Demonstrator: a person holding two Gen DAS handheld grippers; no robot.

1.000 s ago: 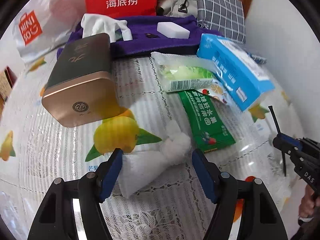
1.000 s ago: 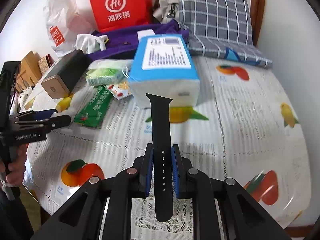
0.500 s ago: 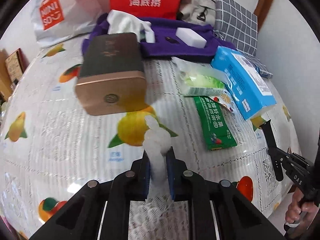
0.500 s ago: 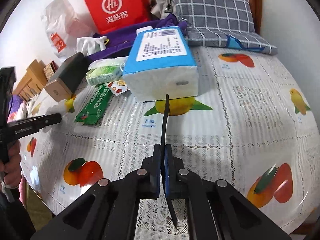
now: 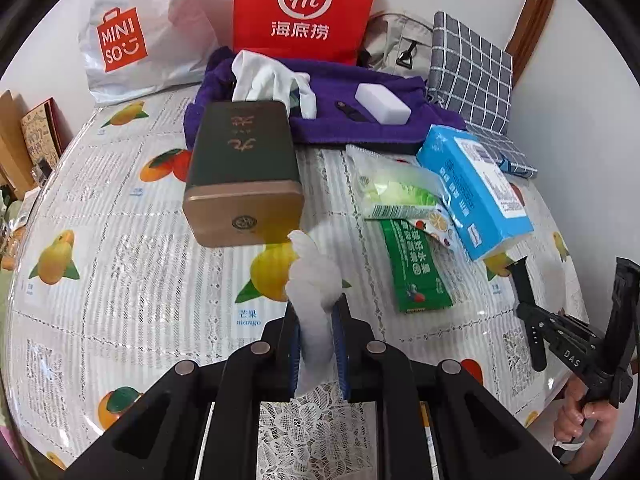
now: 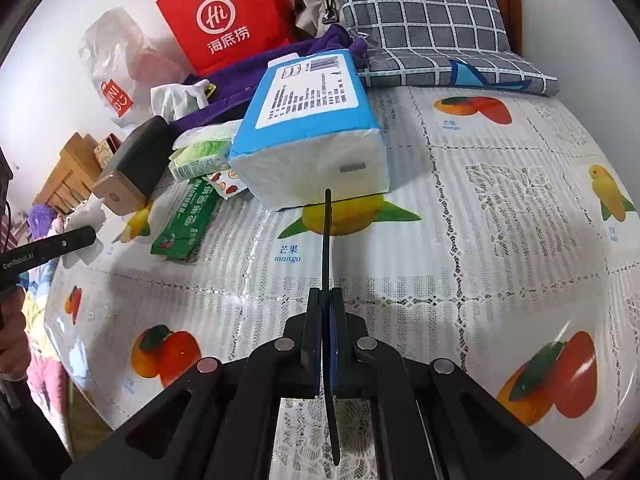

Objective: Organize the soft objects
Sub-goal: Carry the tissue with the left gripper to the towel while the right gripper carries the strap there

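Two hand-held tools work over a worktop (image 5: 120, 248) covered in a fruit-print cloth. The left tool (image 5: 316, 320) is clamped on a crumpled white tissue (image 5: 314, 284), which sticks up out of its narrow jaws above a printed mango, just near of a dark tin with a gold base (image 5: 244, 172). The right tool (image 6: 326, 312) is pinched tight on a black watch strap (image 6: 327, 240), seen edge-on, its far tip pointing at a blue tissue pack (image 6: 316, 128) lying at the middle of the worktop. Left of that pack lie a green wipes packet (image 6: 200, 156) and a long green sachet (image 6: 186, 220). At the far edge sit a purple towel (image 5: 340, 120), white gloves (image 5: 268, 76), a red bag (image 5: 304, 8) and a grey checked cushion (image 6: 420, 12).
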